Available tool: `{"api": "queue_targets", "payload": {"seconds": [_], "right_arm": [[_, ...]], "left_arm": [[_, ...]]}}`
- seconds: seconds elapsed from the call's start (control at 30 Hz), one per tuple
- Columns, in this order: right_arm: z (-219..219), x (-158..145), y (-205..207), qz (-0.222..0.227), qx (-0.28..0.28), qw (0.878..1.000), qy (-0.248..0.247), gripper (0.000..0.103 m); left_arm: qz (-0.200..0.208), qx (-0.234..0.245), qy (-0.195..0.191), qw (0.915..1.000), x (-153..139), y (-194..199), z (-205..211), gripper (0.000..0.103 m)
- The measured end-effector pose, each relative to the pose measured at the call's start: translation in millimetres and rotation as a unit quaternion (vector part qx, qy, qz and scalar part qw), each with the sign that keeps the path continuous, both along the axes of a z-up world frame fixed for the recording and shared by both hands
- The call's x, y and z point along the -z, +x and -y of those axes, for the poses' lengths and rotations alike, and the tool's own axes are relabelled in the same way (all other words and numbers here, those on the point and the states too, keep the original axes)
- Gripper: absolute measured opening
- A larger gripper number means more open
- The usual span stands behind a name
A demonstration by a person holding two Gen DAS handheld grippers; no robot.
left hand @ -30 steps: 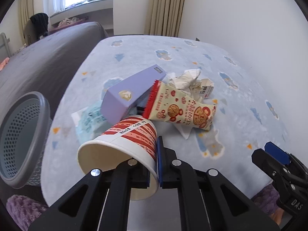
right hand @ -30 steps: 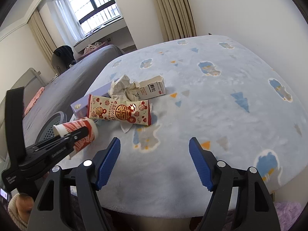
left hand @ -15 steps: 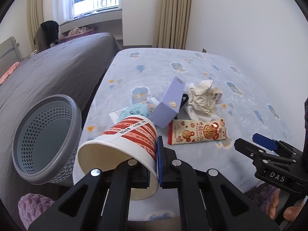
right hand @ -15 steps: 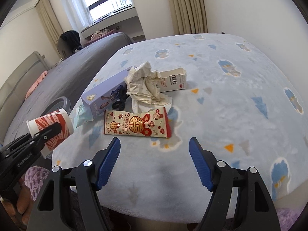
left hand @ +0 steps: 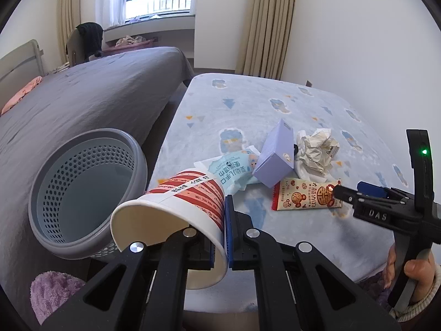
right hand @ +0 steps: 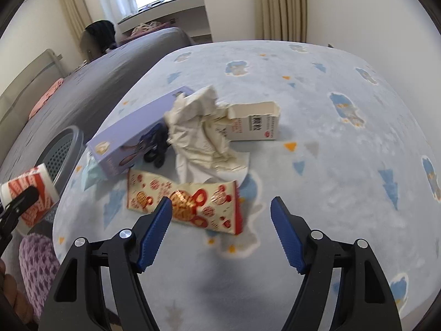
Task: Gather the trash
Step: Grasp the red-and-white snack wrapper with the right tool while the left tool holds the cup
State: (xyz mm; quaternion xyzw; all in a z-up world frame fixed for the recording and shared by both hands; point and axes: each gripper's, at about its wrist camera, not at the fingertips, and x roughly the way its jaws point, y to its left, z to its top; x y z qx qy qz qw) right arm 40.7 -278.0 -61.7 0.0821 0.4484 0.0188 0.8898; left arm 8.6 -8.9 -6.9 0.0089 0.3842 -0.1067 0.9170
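Observation:
My left gripper (left hand: 219, 229) is shut on the rim of a red-and-white paper cup (left hand: 179, 215), held tilted off the table's left edge beside a grey perforated bin (left hand: 82, 190). The cup also shows in the right wrist view (right hand: 30, 193). My right gripper (right hand: 220, 223) is open and empty, low over the table, just short of a red-and-cream snack wrapper (right hand: 193, 204). Behind it lie crumpled paper (right hand: 201, 132), a purple box (right hand: 137, 135) and a small white carton (right hand: 256, 121). A light blue packet (left hand: 231, 171) lies by the box.
The trash sits on a light blue patterned table cover (right hand: 344, 165). A grey bed (left hand: 82, 96) runs along the left, with the bin between bed and table. A purple fluffy cushion (left hand: 52, 295) lies on the floor below the bin.
My left gripper has carried the cup back and leftward, off the table toward the bin. My right gripper has moved in closer to the snack wrapper, still open.

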Motion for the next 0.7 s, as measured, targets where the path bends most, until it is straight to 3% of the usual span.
{"api": "queue_targets", "payload": {"seconds": [0.37,0.7], "right_arm": [[41.6,9.1,35.7,-0.023,0.058,0.998,-0.001,0.071],[22.4,22.3,15.6,-0.056,0.024,0.998,0.002,0.071]], "left_arm": [[-0.002,-0.003,0.004,1.0,2.1,3.9,1.7,0.007],[-0.003,-0.014,0.005,0.9999,3.6,8.3,-2.2,0.007]]}}
